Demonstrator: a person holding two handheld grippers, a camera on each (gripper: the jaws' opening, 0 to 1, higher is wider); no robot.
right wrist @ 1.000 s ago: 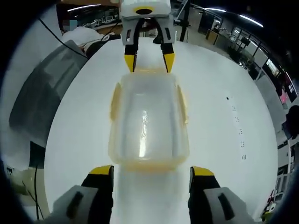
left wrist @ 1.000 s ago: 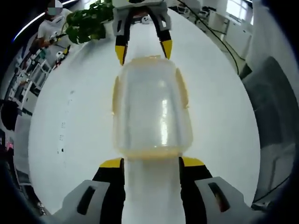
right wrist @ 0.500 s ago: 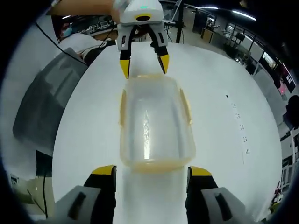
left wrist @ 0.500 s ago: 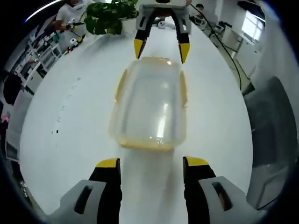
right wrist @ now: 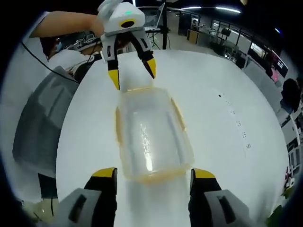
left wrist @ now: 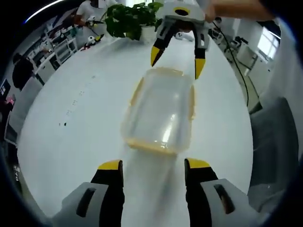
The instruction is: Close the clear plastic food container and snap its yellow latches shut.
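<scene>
Clear plastic container (left wrist: 161, 111) (lid on) lies between both spread tools.

The food container (left wrist: 161, 111) is clear, frosted-looking plastic with yellow latches (left wrist: 191, 101) and a yellow trim along its rim. It lies on a plain white table (left wrist: 71, 137). Each gripper, left (left wrist: 154, 165) and right (right wrist: 152, 174), has black jaws tipped yellow on a pale grey body. Beyond the container stands a dark green plant (left wrist: 130, 19)

Glossy clear plastic container (left wrist: 161, 111); smooth, seemingly matt table (left wrist: 85, 118).
</scene>
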